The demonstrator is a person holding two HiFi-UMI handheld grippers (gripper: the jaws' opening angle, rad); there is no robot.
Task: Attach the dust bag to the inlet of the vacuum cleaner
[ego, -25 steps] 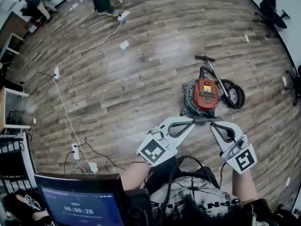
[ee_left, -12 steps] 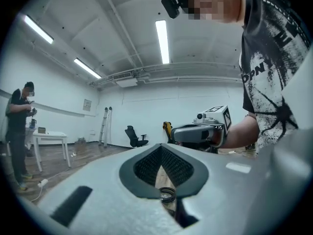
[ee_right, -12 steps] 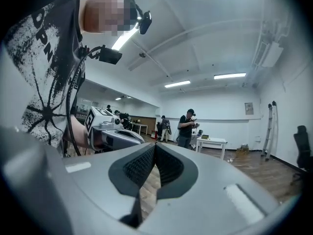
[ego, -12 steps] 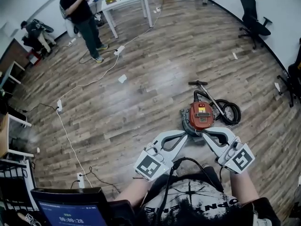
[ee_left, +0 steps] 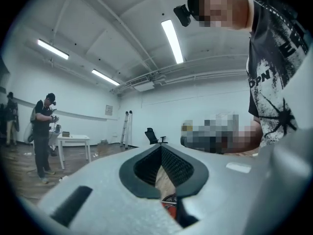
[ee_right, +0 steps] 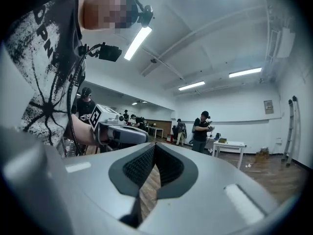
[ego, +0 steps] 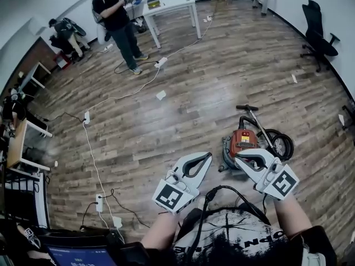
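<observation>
A red vacuum cleaner (ego: 244, 142) stands on the wood floor, with its black hose (ego: 276, 143) coiled at its right and a handle bar (ego: 247, 108) behind it. No dust bag shows in any view. My left gripper (ego: 207, 155) is held in the air just left of the vacuum, shut and empty. My right gripper (ego: 238, 160) hangs in front of the vacuum, also shut with nothing in it. In the left gripper view the jaws (ee_left: 161, 149) meet, with a sliver of red vacuum (ee_left: 169, 208) below them. In the right gripper view the jaws (ee_right: 155, 146) are together too.
A person (ego: 121, 24) stands by a white table (ego: 169, 4) at the far left. White cables and power strips (ego: 86, 117) run across the floor, with a paper scrap (ego: 161, 95) among them. An office chair (ego: 319, 37) stands at the far right and a screen (ego: 77, 255) at the lower left.
Both grippers have risen and levelled out, still shut. The head view has tilted up, so the far table and the person came into sight and the vacuum sits lower in the picture.
</observation>
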